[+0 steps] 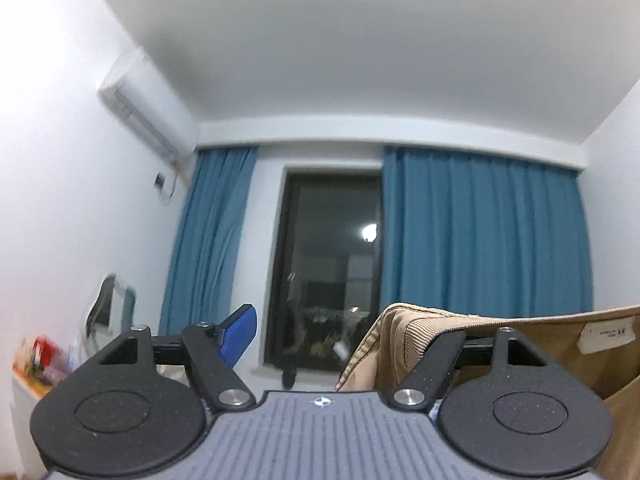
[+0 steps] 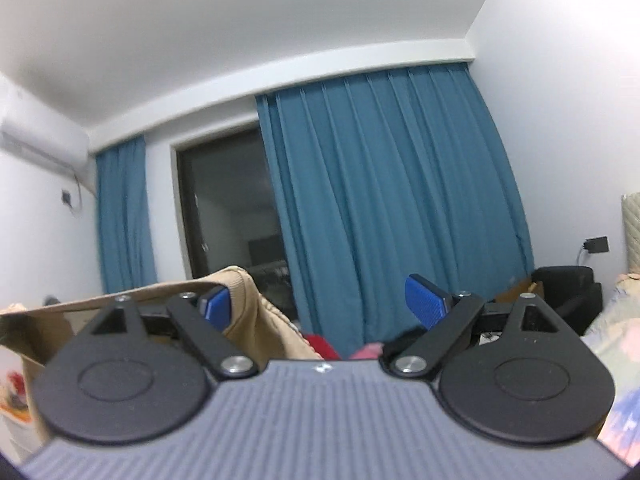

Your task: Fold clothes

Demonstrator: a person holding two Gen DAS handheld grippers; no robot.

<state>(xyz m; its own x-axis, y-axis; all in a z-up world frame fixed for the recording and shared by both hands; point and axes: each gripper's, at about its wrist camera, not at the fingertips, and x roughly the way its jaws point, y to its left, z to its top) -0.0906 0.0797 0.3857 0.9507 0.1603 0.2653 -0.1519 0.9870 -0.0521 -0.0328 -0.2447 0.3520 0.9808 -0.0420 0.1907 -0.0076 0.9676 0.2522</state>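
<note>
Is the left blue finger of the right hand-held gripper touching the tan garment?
Touching. In the right wrist view, the left blue finger lies against the tan garment, whose fabric wraps its tip. The other finger stands apart, jaws wide.

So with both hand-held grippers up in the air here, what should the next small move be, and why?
Probably close both on the tan ribbed-hem garment: the left hand-held gripper and right hand-held gripper look open, and the cloth drapes over only one finger of each.

left gripper (image 1: 340, 334) raised, fingers spread, right gripper (image 2: 320, 304) likewise
</note>
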